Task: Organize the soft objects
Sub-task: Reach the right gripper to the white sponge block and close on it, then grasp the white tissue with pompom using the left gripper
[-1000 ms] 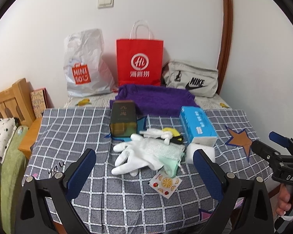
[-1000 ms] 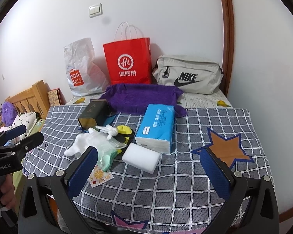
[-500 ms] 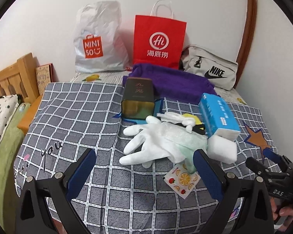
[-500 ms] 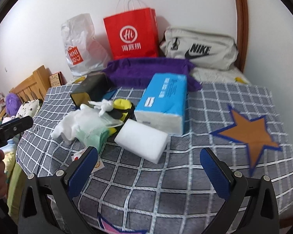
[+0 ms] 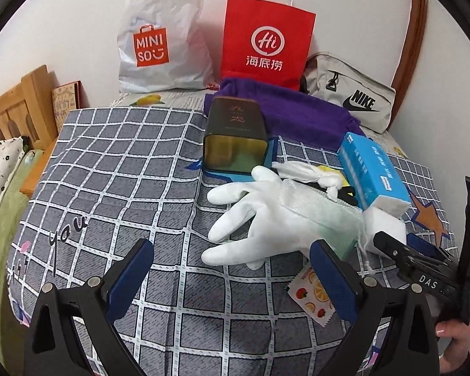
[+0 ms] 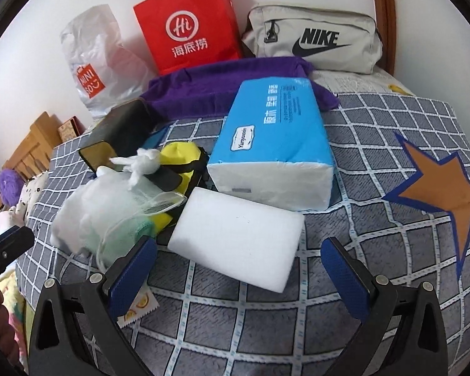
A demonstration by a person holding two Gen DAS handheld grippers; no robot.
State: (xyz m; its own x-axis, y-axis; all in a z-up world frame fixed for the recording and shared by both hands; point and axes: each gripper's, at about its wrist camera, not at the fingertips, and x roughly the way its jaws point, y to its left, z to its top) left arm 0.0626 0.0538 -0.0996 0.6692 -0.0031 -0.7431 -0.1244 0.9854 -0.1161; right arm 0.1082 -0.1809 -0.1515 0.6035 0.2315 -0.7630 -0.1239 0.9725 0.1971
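Ahead of my left gripper (image 5: 232, 279), on the grey checked cloth (image 5: 116, 169), lies the white glove (image 5: 253, 219), fingers spread toward my left pad. Jaws wide apart, nothing between them; the glove's lowest fingertip sits just beyond the gap, not touching either pad (image 5: 131, 279).

Over the glove's cuff: a sheer mesh pouch (image 5: 322, 206) with something pale green inside. Its drawstring trails down beside my right pad.

Beyond the glove, a dark tin (image 5: 235, 138) lies on its side, open end facing me. Right of it, a small knotted white cloth (image 5: 310, 175) over a yellow-and-black item (image 5: 344, 188), mostly hidden.

Off my right pad, flat on the cloth: a fruit-print sachet (image 5: 310, 294), partly under the pad.

My right gripper (image 6: 238, 272): jaws likewise spread wide, holding nothing. The white sponge block (image 6: 238, 235) lies straight ahead, its near edge reaching just into the gap between the pads; contact with them I cannot confirm. Touching its far side, the blue tissue pack (image 6: 272, 144). Left of the sponge, the mesh pouch (image 6: 116, 213) bundle with the glove beneath, and the yellow-and-black item (image 6: 178, 163) behind it.

Far back, against the wall: purple towel (image 6: 228, 84), red paper bag (image 6: 188, 25), white Miniso bag (image 5: 159, 40), grey Nike pouch (image 6: 313, 40). An orange star patch (image 6: 438, 188) on the cloth lies well to the right of my right pad.
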